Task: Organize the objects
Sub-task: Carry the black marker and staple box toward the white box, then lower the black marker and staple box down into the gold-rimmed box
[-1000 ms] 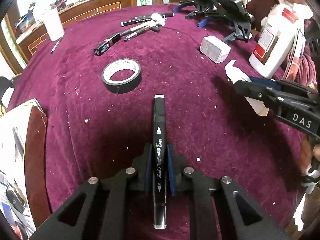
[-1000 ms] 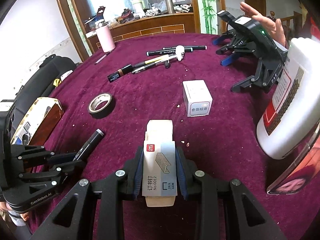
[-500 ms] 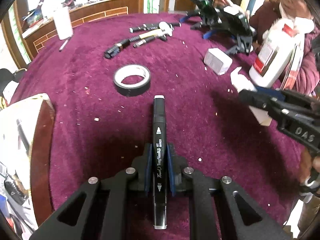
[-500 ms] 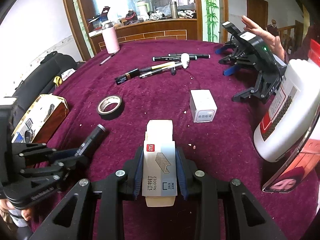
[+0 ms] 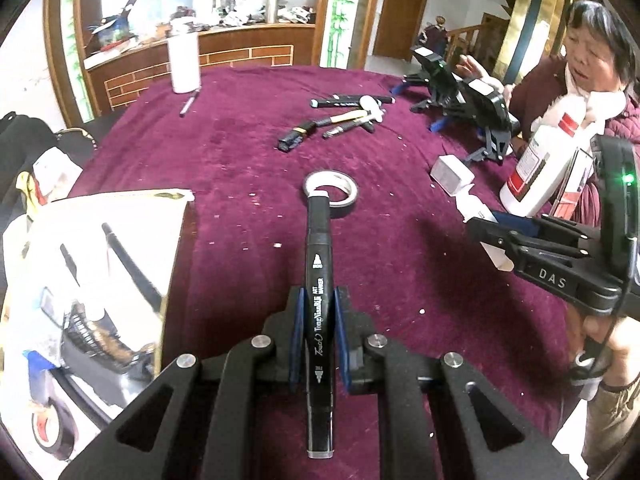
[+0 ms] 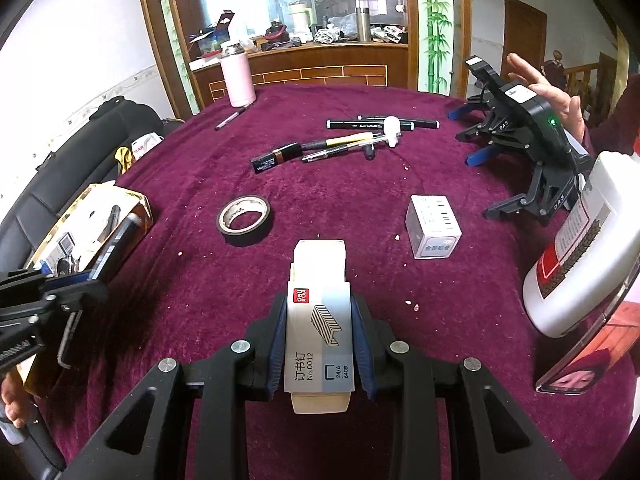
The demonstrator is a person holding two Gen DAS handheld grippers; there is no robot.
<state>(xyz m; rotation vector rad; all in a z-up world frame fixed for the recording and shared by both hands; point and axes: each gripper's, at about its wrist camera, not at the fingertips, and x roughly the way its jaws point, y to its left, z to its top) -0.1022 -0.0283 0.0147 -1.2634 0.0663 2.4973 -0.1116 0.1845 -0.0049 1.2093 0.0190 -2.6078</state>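
My left tool (image 5: 318, 338): clamped on black art marker (image 5: 319, 280), lifted above maroon tabletop (image 5: 400, 264). My right tool (image 6: 319, 346): clamped on staple box (image 6: 319, 320), held over tabletop. Tape roll (image 6: 244, 220): lying ahead.

One tape roll (image 6: 244, 220), two staple boxes (image 6: 320, 332), one white bottle (image 6: 584, 264)

Tape roll (image 6: 244, 220) left of small box (image 6: 434, 226), on table (image 6: 320, 184).
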